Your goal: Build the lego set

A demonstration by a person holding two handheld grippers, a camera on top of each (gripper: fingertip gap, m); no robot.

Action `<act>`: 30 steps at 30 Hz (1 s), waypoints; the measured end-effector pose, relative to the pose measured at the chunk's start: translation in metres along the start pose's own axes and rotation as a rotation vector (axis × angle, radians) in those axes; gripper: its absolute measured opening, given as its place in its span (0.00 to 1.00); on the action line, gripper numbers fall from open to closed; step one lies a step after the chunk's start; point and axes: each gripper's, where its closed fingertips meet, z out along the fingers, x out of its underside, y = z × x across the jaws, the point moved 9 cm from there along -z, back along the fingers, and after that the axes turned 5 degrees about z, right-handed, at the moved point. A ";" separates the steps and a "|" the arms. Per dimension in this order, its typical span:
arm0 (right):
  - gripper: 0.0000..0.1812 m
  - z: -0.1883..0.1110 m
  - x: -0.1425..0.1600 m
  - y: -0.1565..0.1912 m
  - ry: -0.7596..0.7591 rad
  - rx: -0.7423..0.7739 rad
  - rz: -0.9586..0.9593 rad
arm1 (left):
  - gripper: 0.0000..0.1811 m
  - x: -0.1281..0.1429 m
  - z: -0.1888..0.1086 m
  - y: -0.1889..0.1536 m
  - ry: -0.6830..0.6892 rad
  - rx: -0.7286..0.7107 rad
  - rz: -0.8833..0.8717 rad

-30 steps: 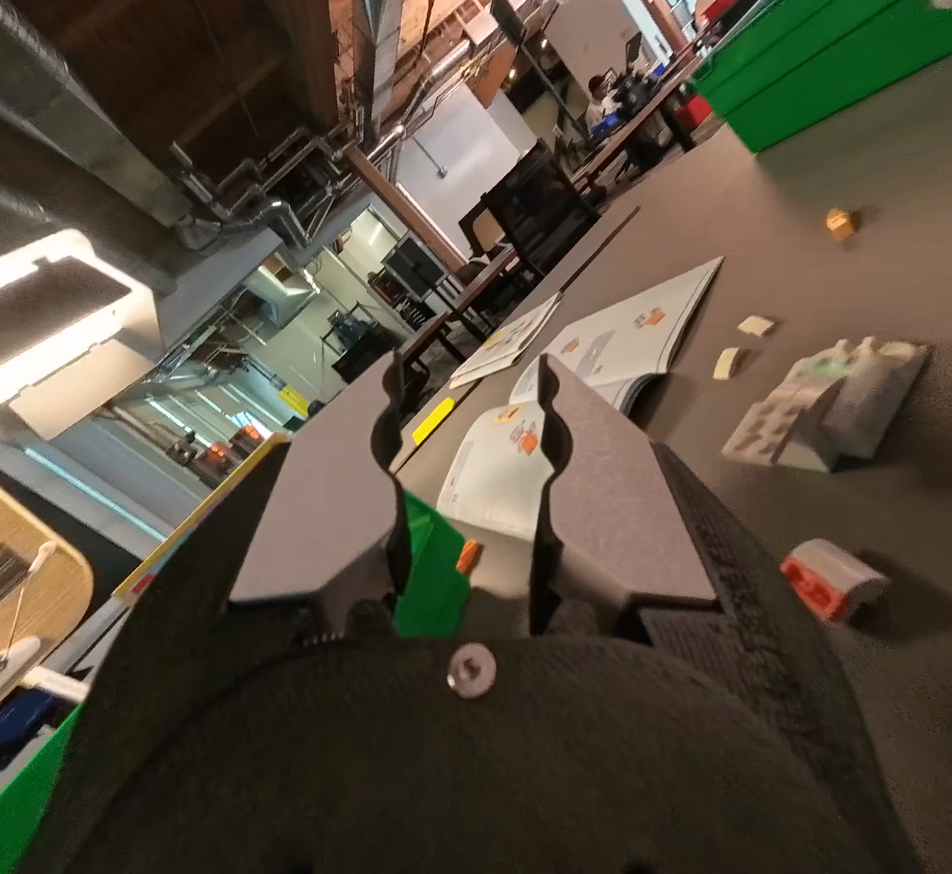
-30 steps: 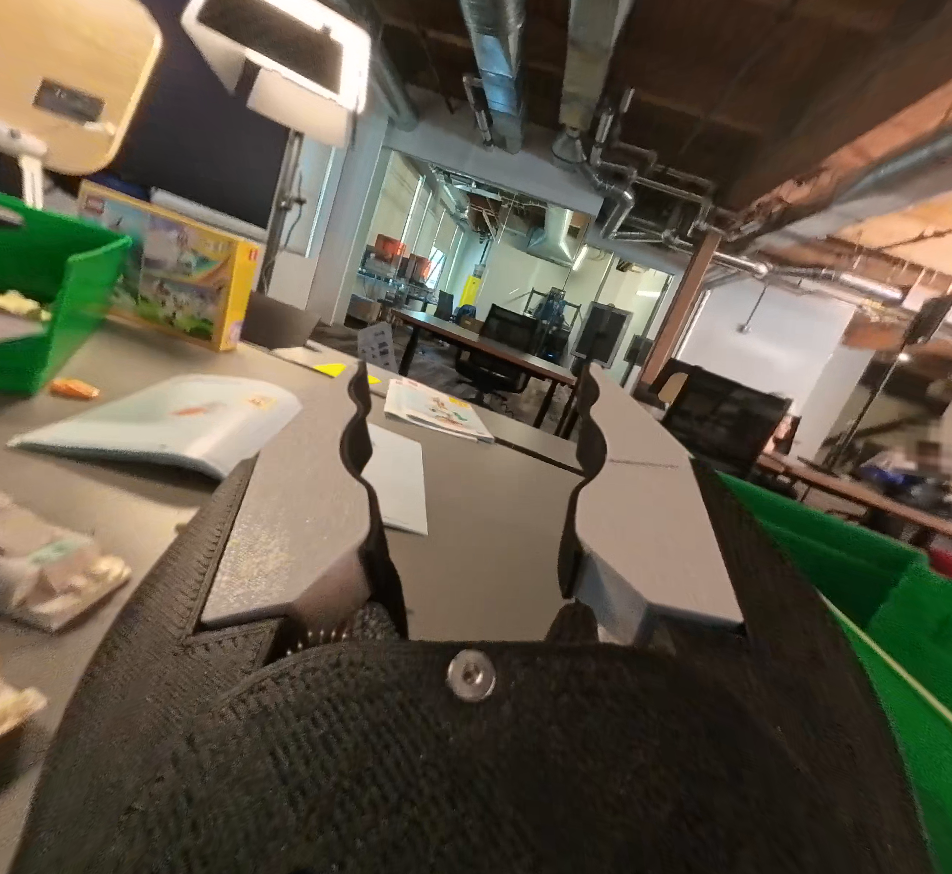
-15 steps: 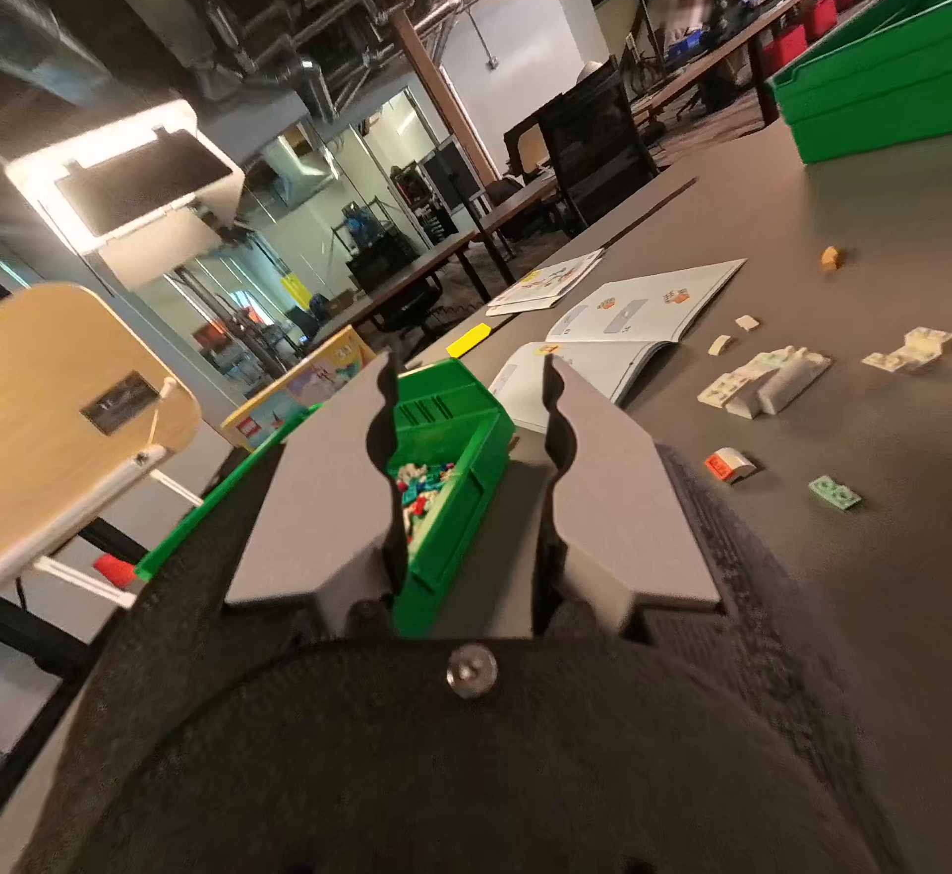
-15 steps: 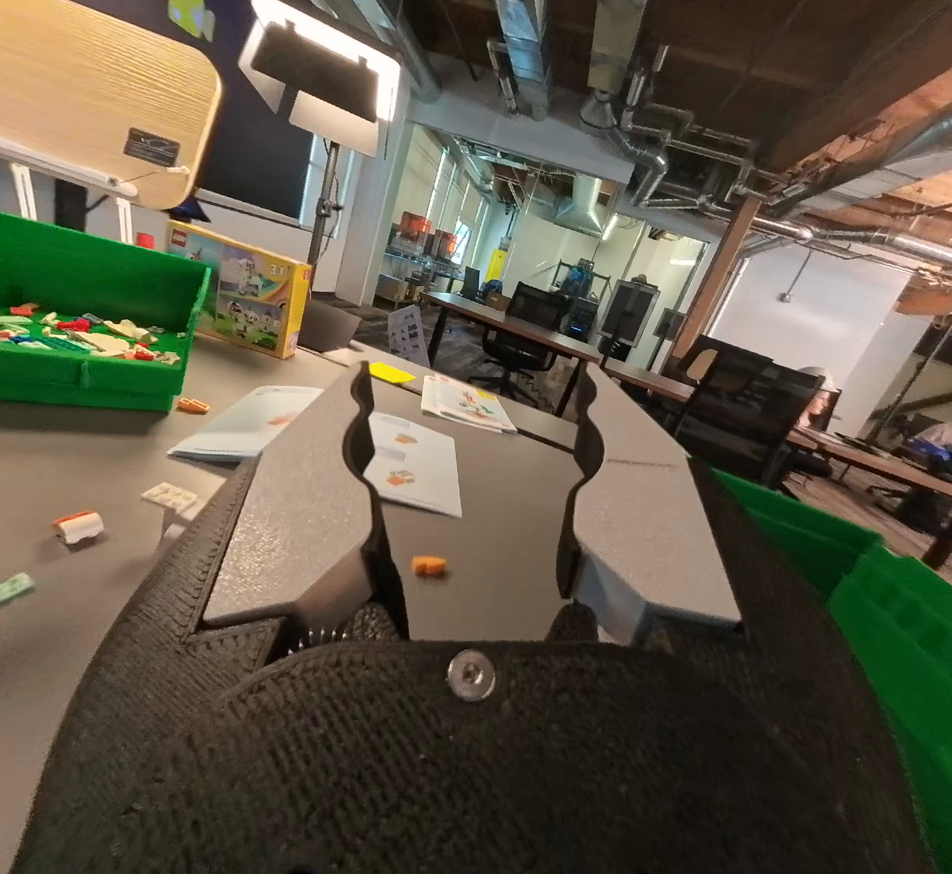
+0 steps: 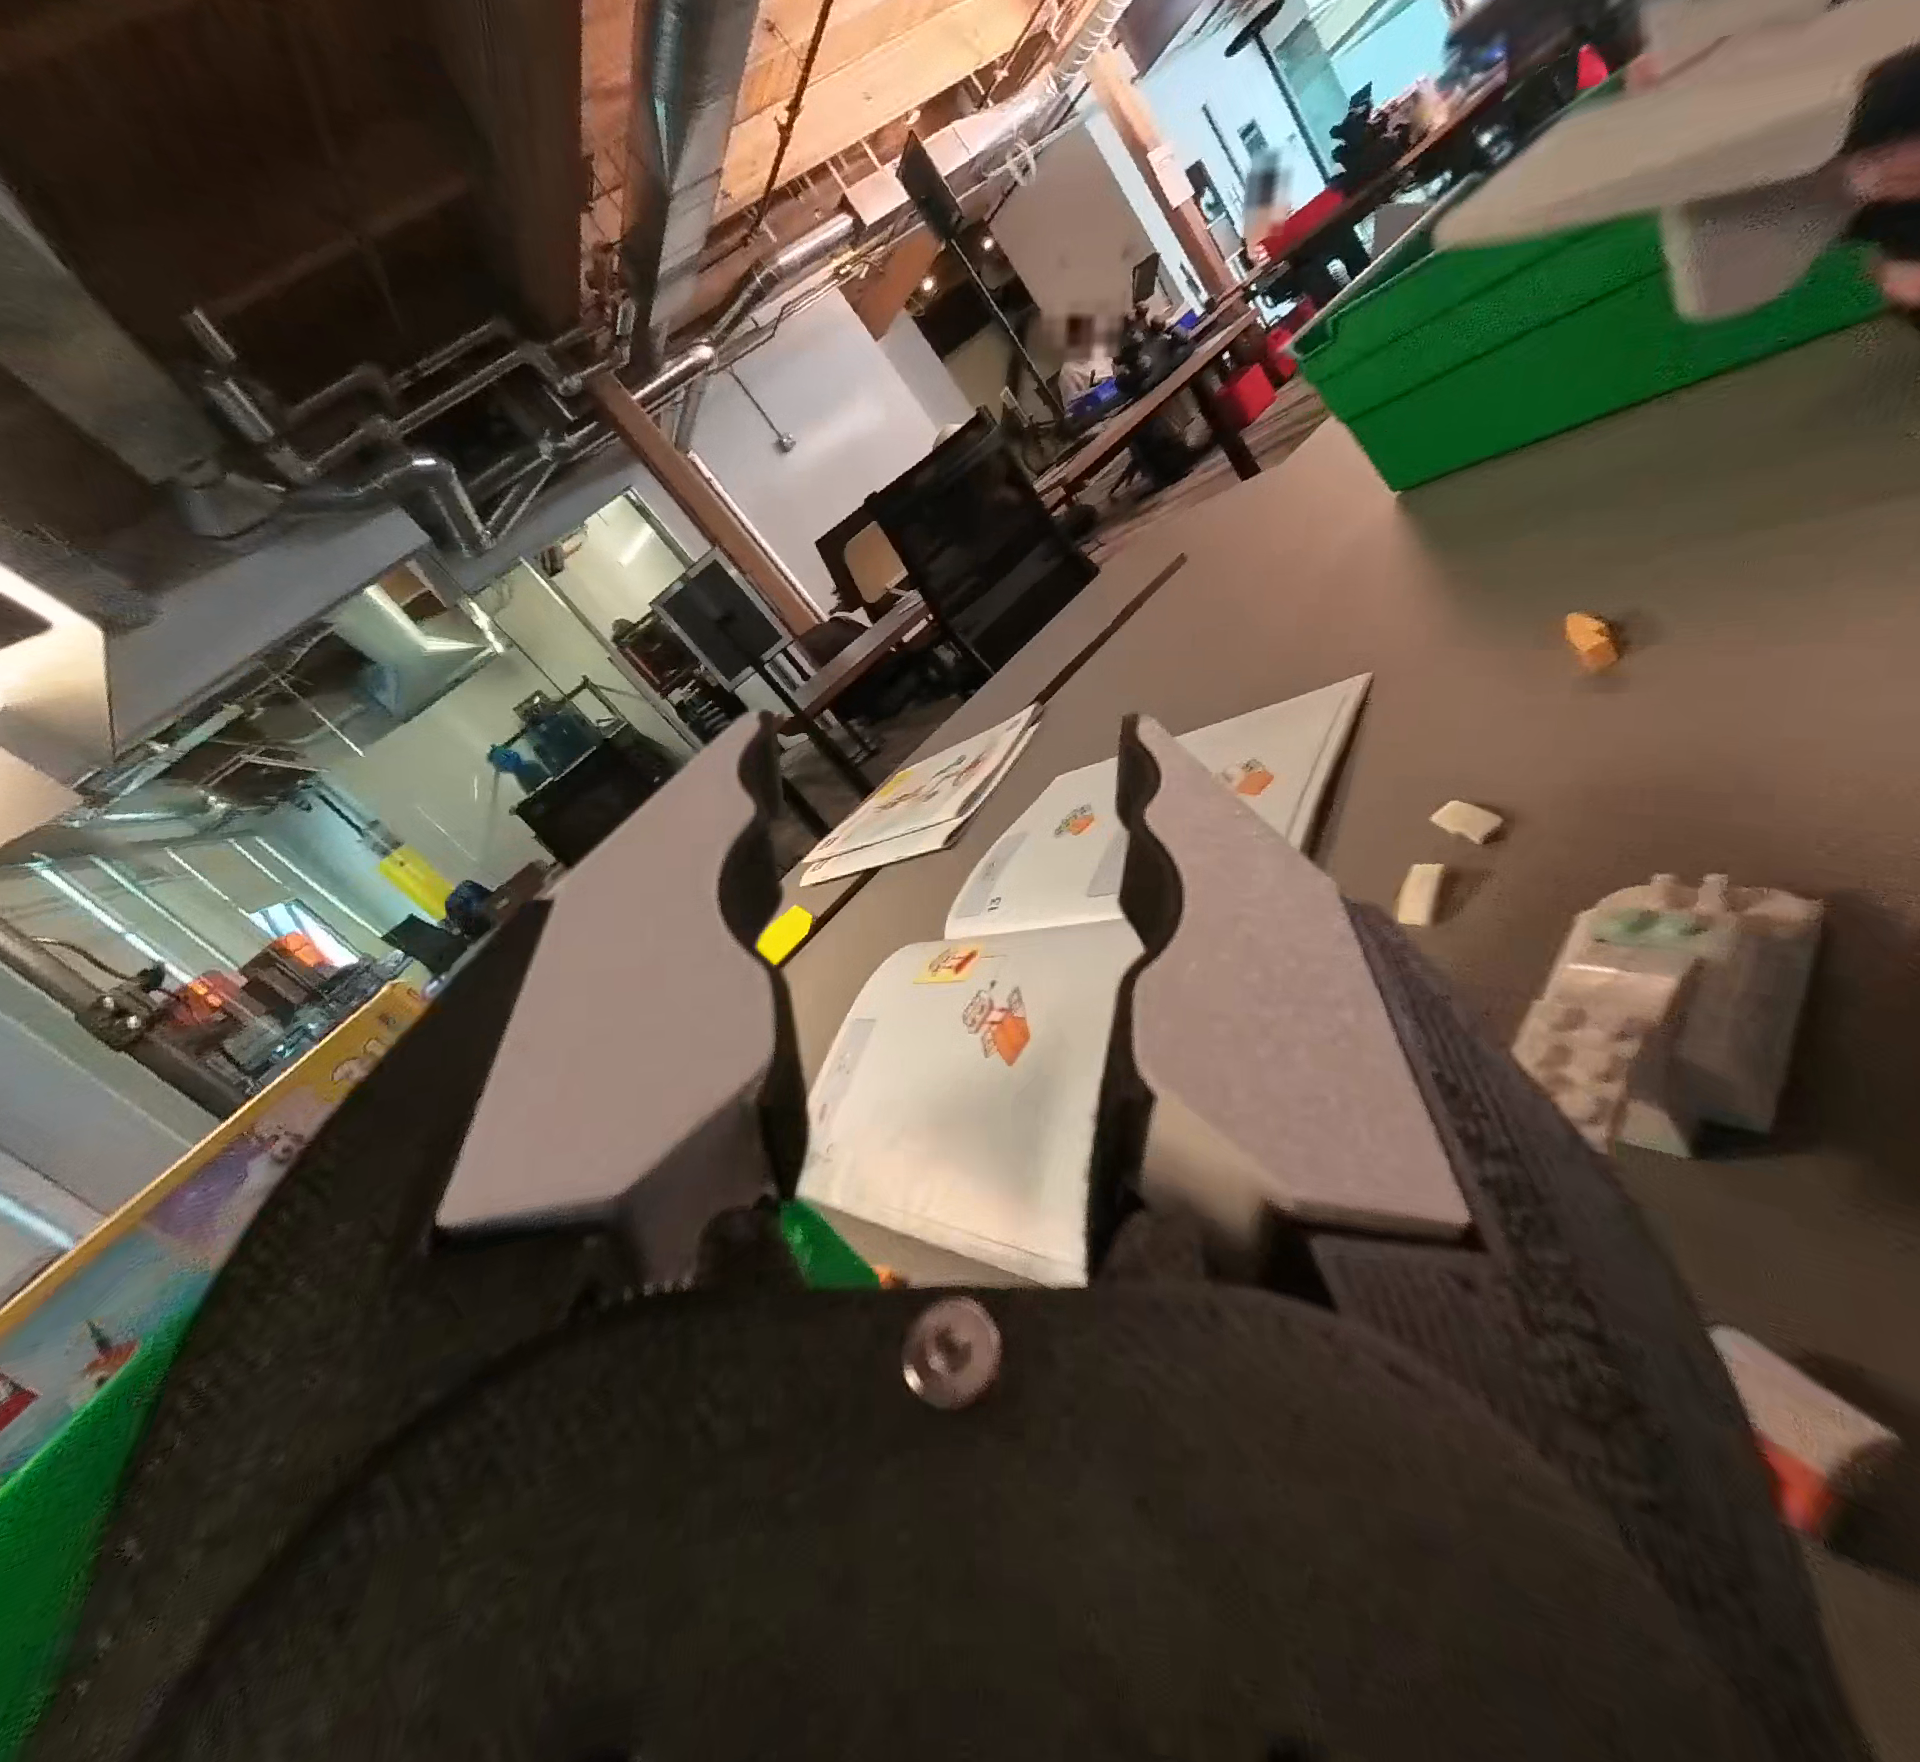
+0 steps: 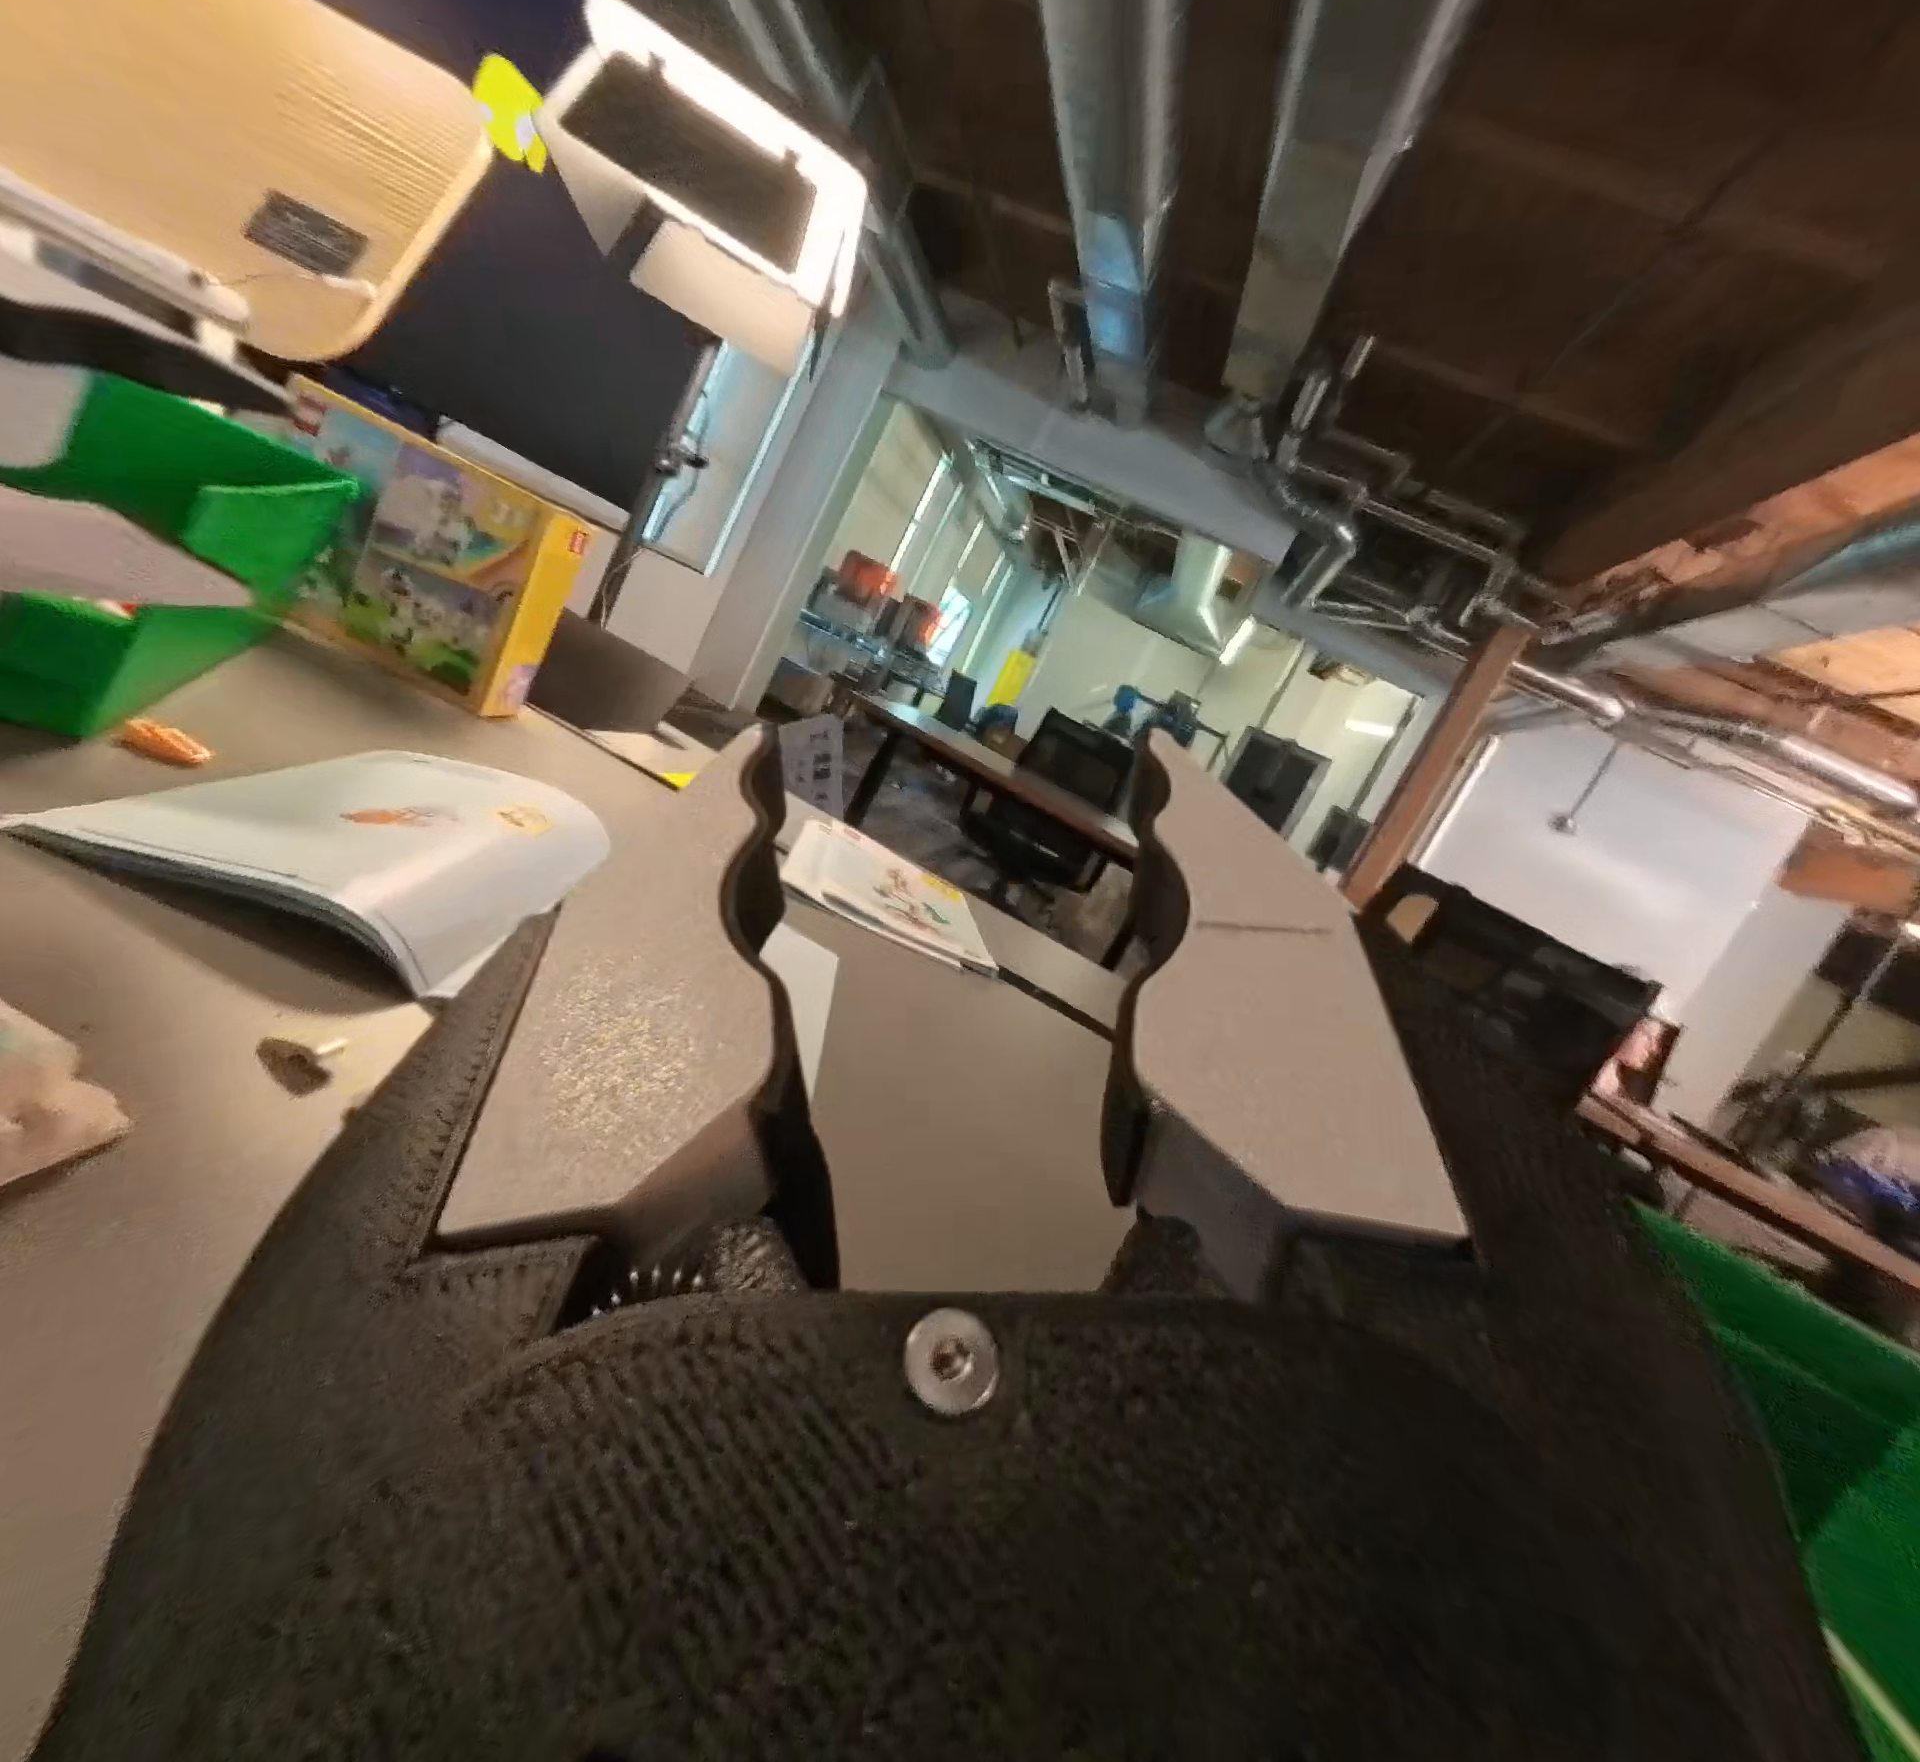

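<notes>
**Currently: both grippers empty, parts laid out, nothing in hand**

Starting with the table (image 5: 1558, 569): you have it set up as a sorting surface, grey and bare enough that light bricks stand out against it. That seems deliberate and sound.

Your green bins (image 5: 1507, 382) stand at the far right edge in the left wrist view, and another green bin (image 6: 125, 673) sits at the left in the right wrist view; it looks like stock is kept at the margins so the middle stays free for building. The set's box (image 6: 447, 590) stands just beyond that bin, clear of the work.

The open instruction booklet (image 5: 956, 1068) lies directly ahead of your left gripper (image 5: 945, 756), pages up, probably so you can read the step. A second, thinner leaflet (image 5: 925, 798) lies beyond it, near the table's far edge.

The partly built white lego block (image 5: 1662, 1016) rests on the table to the right of the booklet, untouched by either gripper. Judging by its size, the build is at an early stage.

Smaller loose pieces lie apart from one another: a white-and-red brick (image 5: 1808, 1421) nearest you, two cream pieces (image 5: 1465, 819), an orange piece (image 5: 1590, 642) farther out, and an orange piece (image 6: 166, 741) beside the left bin.

Your left gripper's fingers are spread and hold nothing. Your right gripper (image 6: 951, 756) is likewise spread and empty, pointed over bare table. Both views are tilted and blurred; finer detail cannot be confirmed.
</notes>
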 end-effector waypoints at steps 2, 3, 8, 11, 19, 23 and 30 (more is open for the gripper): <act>0.35 -0.002 -0.001 0.002 0.009 -0.027 -0.059 | 0.35 0.005 0.001 0.009 0.005 -0.022 -0.006; 0.35 -0.004 0.004 0.003 0.036 -0.039 -0.101 | 0.34 0.008 0.000 0.014 0.010 -0.046 -0.007; 0.34 -0.002 0.014 0.007 0.114 -0.054 -0.141 | 0.28 0.025 -0.022 0.037 0.065 -0.322 -0.119; 0.34 0.001 0.015 0.012 0.123 -0.070 -0.191 | 0.31 0.025 -0.021 0.034 0.084 -0.295 -0.122; 0.34 0.000 0.013 0.005 0.071 -0.053 -0.109 | 0.30 0.028 -0.017 0.031 0.084 -0.211 -0.152; 0.35 0.001 0.015 0.008 0.077 -0.089 -0.103 | 0.28 0.030 -0.016 0.032 0.076 -0.142 -0.234; 0.32 0.007 0.020 0.024 0.135 -0.301 -0.005 | 0.23 0.033 -0.017 0.033 0.043 -0.007 -0.378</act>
